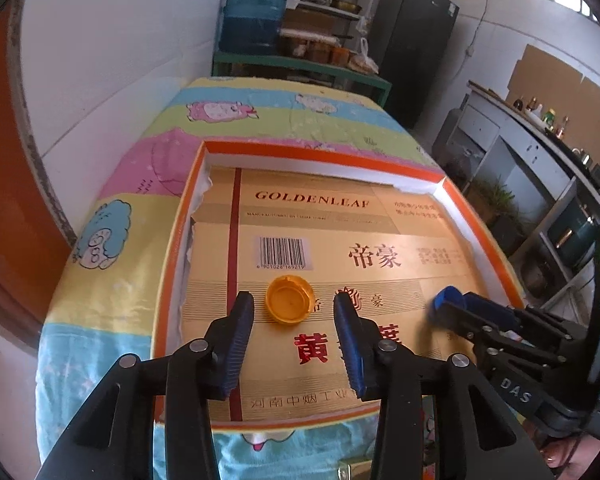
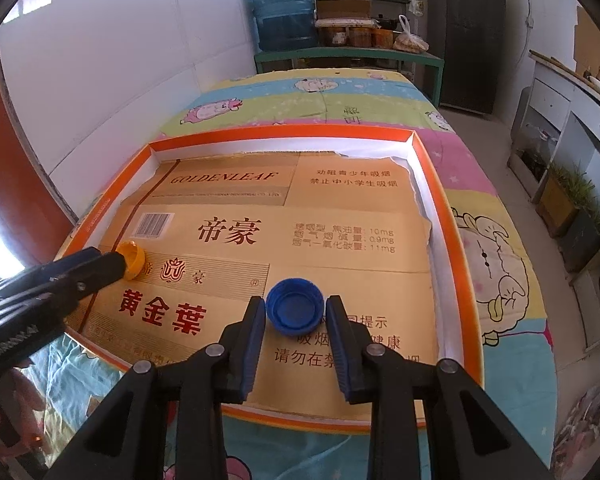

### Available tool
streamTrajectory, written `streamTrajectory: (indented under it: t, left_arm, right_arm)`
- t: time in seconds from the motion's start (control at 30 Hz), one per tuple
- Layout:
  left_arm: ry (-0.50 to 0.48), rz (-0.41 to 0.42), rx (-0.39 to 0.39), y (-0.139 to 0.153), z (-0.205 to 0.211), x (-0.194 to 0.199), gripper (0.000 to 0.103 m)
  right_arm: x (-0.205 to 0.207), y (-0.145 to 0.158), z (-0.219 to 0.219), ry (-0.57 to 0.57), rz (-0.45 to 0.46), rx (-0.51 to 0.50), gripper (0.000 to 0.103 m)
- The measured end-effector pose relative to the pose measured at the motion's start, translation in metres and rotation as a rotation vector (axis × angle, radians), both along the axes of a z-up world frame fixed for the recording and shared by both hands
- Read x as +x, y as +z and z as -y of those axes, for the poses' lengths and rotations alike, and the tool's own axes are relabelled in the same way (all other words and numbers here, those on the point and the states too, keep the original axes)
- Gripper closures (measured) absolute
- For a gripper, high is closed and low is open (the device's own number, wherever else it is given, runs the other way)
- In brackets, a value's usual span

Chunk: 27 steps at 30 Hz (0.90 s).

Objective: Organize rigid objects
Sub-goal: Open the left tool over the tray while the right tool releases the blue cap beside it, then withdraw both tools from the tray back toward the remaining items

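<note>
An orange bottle cap [image 1: 289, 299] lies open side up on the gold cardboard lining a shallow orange-rimmed tray [image 1: 320, 156]. My left gripper [image 1: 293, 305] straddles it, open, with a gap between each pad and the cap. In the right wrist view the same orange cap [image 2: 134, 259] shows at the left gripper's [image 2: 120, 265] tips. A blue bottle cap [image 2: 295, 306], also open side up, sits on the cardboard towards the tray's [image 2: 280, 136] front, and my right gripper [image 2: 295, 314] is shut on it, both pads against its sides. The left wrist view shows this right gripper [image 1: 448, 307] and the blue cap [image 1: 446, 297] at the right.
The tray rests on a table under a cartoon-print cloth [image 1: 260, 108]. A white wall [image 1: 120, 60] runs along the left. Behind the table stand a blue water jug [image 2: 282, 10], a shelf of jars [image 2: 360, 36] and a dark fridge [image 2: 472, 32]. A counter [image 2: 572, 92] lines the right.
</note>
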<state>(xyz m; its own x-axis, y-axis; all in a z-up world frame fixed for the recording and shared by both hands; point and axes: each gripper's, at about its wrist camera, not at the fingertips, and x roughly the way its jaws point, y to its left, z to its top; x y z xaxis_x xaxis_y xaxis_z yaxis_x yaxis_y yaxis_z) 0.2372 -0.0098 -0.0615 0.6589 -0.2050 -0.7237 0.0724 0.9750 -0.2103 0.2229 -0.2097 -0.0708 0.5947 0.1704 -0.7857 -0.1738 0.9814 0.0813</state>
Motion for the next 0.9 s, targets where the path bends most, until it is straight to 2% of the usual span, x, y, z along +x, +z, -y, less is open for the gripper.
streamTrajectory:
  t: [0.23,0.4,0.77,0.9]
  left_arm:
    - [-0.005,0.031,-0.004,0.01,-0.002,-0.017,0.06]
    - [0.029,0.076,0.025,0.023,-0.004,-0.035,0.06]
    - [0.049,0.088,0.08,0.042,-0.001,-0.076,0.06]
    - [0.067,0.09,0.061,0.047,-0.005,-0.09,0.06]
  right_arm:
    - [-0.005,0.003,0.002,-0.011,0.005,0.001,0.067]
    - [-0.016,0.013,0.004,-0.017,0.029,0.01,0.067]
    - [-0.049,0.033,0.003,-0.019,0.057,0.032,0.067]
    - [-0.064,0.038,0.002,-0.017,0.068,0.036,0.067]
